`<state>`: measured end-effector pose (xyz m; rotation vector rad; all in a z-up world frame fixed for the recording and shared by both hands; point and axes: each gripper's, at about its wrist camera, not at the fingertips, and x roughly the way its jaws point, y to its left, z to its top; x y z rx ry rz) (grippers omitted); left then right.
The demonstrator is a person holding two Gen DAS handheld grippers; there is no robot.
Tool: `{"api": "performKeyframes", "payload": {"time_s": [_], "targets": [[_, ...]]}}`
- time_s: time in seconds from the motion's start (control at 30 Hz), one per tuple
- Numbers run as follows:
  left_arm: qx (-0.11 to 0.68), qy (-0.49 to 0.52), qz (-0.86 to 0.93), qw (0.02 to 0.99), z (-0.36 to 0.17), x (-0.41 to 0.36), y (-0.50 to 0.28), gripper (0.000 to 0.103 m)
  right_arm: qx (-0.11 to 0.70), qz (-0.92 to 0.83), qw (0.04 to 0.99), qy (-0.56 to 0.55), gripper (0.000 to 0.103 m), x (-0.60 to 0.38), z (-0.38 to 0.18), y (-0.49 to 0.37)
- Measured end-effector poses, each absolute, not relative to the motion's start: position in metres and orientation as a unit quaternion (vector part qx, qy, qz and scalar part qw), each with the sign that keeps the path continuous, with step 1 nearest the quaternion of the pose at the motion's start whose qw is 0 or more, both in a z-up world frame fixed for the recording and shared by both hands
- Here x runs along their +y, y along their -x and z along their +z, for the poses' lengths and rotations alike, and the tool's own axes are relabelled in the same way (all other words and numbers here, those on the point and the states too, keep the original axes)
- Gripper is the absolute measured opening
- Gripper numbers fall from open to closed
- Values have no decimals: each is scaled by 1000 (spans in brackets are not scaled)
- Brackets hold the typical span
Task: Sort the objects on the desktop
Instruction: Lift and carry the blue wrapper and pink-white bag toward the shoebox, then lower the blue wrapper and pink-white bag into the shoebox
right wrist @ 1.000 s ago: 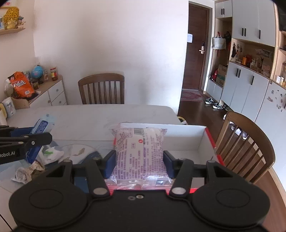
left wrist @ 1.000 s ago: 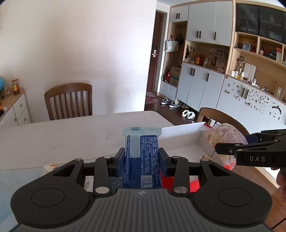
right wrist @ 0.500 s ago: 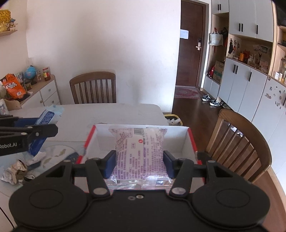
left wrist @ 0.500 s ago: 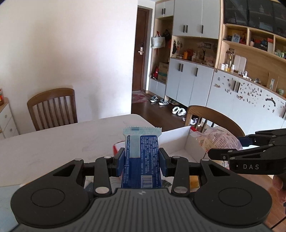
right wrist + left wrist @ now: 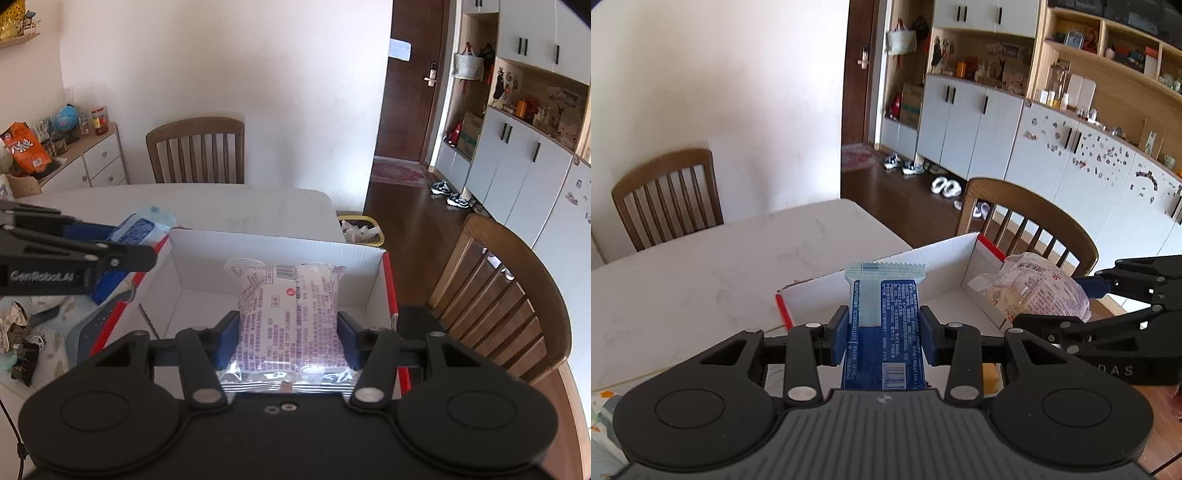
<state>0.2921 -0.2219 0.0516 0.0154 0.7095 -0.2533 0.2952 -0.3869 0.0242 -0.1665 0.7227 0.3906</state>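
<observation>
Left wrist view: left gripper (image 5: pixel 883 332) pinches blue snack pack (image 5: pixel 884 332), pack upright between blue pads, above near edge of white box (image 5: pixel 934 258). Box open, red-edged, on white table (image 5: pixel 701 280). Right wrist view: right gripper (image 5: pixel 288 336) pinches purple snack bag (image 5: pixel 290 314), bag above inside of box. Wooden chair (image 5: pixel 509 302) just beside box. Crumpled wrappers (image 5: pixel 18 332) on table at left.
</observation>
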Motion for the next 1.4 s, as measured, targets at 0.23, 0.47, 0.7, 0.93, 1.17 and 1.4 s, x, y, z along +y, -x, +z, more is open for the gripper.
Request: {"api": "performKeyframes", "payload": {"time_s": [0.23, 0.47, 0.7, 0.93, 1.17, 1.4], "targets": [[383, -39, -126, 914, 31, -231, -324, 38, 353, 194, 908, 112, 55, -383, 11, -319], [425, -57, -130, 894, 4, -239, -346, 38, 371, 206, 896, 127, 55, -381, -5, -347], [451, -77, -129, 880, -16, -249, -364, 38, 414, 204, 879, 121, 54, -374, -27, -373], [490, -92, -136, 856, -38, -256, -383, 38, 440, 211, 859, 154, 54, -369, -49, -385], [514, -107, -132, 841, -52, -255, -396, 38, 457, 212, 843, 190, 54, -360, -64, -390], [541, -115, -135, 822, -63, -255, -406, 38, 472, 217, 830, 203, 54, -352, -77, -391]]}}
